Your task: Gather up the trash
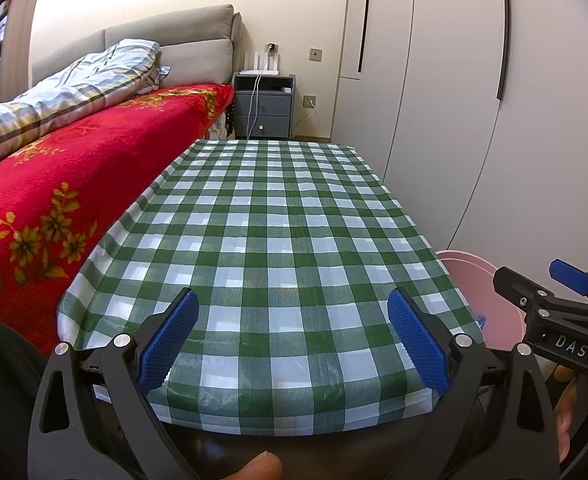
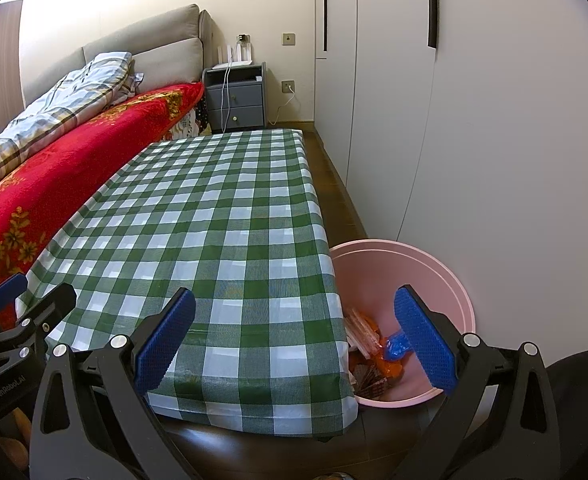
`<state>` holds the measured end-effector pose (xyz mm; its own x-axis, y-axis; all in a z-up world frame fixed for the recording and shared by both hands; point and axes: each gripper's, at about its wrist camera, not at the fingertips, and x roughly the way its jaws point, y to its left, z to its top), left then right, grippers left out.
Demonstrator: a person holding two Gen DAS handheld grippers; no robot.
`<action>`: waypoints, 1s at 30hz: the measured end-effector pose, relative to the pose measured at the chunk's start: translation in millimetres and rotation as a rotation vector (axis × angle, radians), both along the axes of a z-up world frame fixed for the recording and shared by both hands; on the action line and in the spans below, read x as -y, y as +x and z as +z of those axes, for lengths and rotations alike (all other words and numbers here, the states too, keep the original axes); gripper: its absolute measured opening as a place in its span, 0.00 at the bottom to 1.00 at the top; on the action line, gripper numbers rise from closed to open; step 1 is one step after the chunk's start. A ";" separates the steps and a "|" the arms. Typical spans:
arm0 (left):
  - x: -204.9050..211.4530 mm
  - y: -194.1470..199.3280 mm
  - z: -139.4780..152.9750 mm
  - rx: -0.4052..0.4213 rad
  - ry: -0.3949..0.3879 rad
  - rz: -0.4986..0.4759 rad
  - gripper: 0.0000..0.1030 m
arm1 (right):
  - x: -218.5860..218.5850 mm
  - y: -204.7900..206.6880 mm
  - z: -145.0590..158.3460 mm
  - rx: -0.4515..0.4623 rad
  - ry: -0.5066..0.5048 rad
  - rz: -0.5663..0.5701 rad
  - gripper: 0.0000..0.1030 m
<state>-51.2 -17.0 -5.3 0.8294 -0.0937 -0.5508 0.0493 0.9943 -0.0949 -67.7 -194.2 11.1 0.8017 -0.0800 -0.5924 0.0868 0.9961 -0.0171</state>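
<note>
Both tools, left (image 1: 290,336) and right (image 2: 294,336), gape empty at the table's (image 2: 214,220) near edge, pink bin (image 2: 434,264) beside it.

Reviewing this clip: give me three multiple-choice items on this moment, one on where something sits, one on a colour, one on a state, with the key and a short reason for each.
1. Where is the bin?
A. On the table
B. On the floor beside the table's right edge
C. On the bed

2. What colour is the bin?
A. Pink
B. Grey
C. Yellow

3. How do the two grippers stand?
A. Both shut on trash
B. One open, one shut
C. Both open, holding nothing

Key:
1 B: the bin stands on the floor against the table.
2 A: its wall is pink, with wrappers inside.
3 C: the left gripper and right gripper show wide gaps with only tablecloth between the fingers.
</note>
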 end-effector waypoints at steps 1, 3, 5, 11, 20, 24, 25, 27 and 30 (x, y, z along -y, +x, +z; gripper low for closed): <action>-0.1 -0.1 0.2 0.000 0.000 0.000 0.90 | -0.4 -0.2 0.5 -0.001 0.000 0.000 0.95; -0.1 0.0 0.3 -0.001 -0.002 0.000 0.90 | -0.6 -0.4 0.9 -0.001 0.000 0.000 0.95; -0.2 0.6 0.0 -0.006 -0.006 0.000 0.90 | -0.5 -0.4 0.8 0.000 -0.001 0.001 0.95; -1.6 3.0 -3.9 -0.026 -0.021 0.004 0.92 | -0.7 -0.5 0.7 0.000 -0.001 0.001 0.95; 1.6 1.4 -3.4 -0.007 -0.008 0.004 0.93 | -1.1 -1.0 1.7 0.001 -0.001 0.000 0.95; 2.5 2.9 -5.2 -0.020 0.005 0.014 0.93 | -2.5 -1.8 3.8 0.014 -0.008 -0.005 0.95; 2.2 2.9 -5.2 -0.020 0.006 0.017 0.93 | -2.4 -1.8 4.4 0.018 -0.012 -0.005 0.95; 1.7 3.2 -5.5 -0.020 0.003 0.022 0.93 | -5.3 -2.2 4.7 0.024 -0.026 -0.001 0.95; 0.4 4.7 -6.8 -0.026 -0.006 0.029 0.93 | -8.7 -3.0 3.9 0.028 -0.054 0.008 0.95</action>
<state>-46.5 -17.4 -12.0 0.8171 -0.0726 -0.5719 0.0175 0.9947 -0.1014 -70.7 -185.5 15.0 0.8188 -0.1046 -0.5645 0.0800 0.9945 -0.0683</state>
